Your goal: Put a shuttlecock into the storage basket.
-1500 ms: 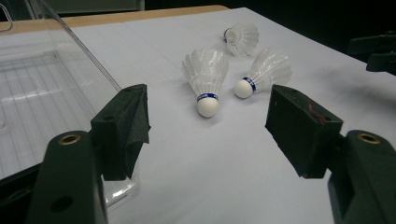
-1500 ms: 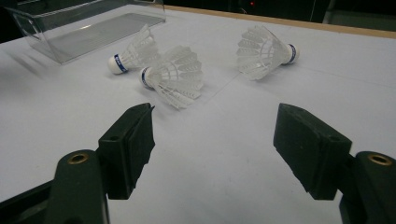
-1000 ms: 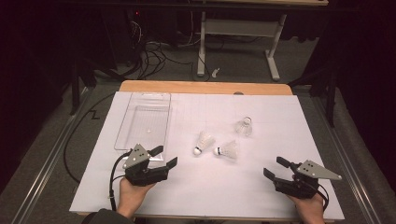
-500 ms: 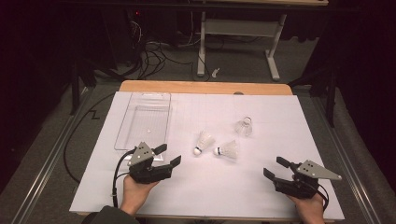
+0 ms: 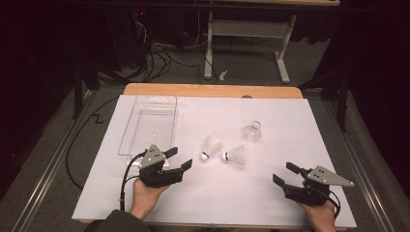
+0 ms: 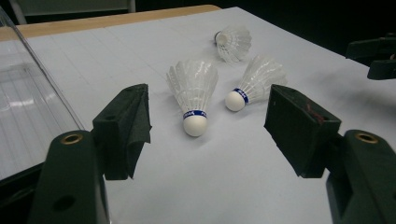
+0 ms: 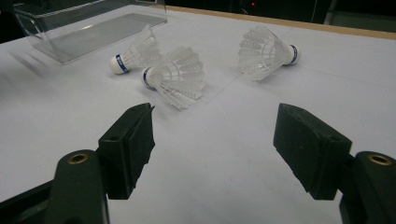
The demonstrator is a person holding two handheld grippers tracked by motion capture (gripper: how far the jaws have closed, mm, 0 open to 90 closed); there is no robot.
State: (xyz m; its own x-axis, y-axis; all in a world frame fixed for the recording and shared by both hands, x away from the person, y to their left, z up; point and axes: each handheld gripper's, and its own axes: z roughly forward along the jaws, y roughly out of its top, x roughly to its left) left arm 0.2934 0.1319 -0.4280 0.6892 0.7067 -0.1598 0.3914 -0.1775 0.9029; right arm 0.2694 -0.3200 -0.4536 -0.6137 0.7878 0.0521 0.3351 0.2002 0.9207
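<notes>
Left gripper view shows the left hand-held gripper [image 6: 205,135] wide open and empty, nearest shuttlecock [image 6: 193,91] just ahead between its jaws; the right hand-held gripper [image 5: 285,175] also gapes empty.

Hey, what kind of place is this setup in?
Probably a lab or recording workspace, not a home: a white sheet-covered table in a dark room, tangled black cables on the grey floor, and a white metal desk frame behind it.

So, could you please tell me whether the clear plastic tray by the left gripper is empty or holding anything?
Empty: the clear plastic tray shows only its bare ribbed floor, and all three white feathered shuttlecocks lie outside it.
</notes>
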